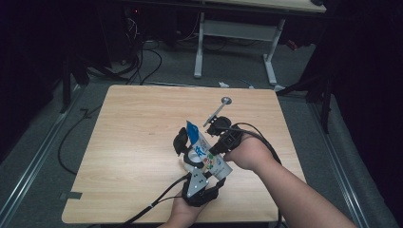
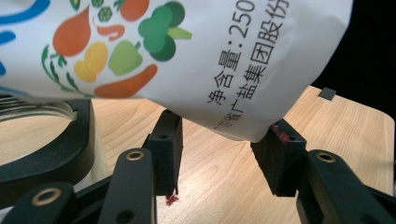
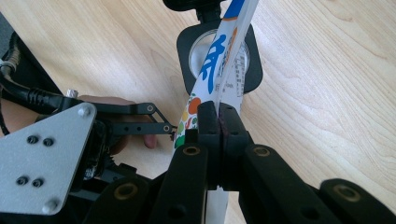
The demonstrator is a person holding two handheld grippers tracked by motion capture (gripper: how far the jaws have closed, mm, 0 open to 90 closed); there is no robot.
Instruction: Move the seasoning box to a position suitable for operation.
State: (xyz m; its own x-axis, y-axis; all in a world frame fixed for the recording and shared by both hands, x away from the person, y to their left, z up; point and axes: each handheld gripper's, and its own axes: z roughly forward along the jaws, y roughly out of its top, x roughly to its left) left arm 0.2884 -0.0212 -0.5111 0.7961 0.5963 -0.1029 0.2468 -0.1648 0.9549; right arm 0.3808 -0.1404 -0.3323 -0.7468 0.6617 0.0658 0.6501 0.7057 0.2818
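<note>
The white bag (image 2: 187, 60) carries black Chinese print in the upper middle of the left gripper view: "净含量:250", then "盐集团股份", cut off at the frame's top edge. A large blue character on it cannot be read.

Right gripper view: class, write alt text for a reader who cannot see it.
The right gripper's black fingers are clamped shut on the edge of a white printed plastic pouch with blue lettering and vegetable pictures, above a light wooden table. A round, black-framed container sits beneath the pouch.

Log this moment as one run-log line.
right gripper: shut on pouch | left gripper: open beneath pouch corner | jar: under pouch, on table
</note>
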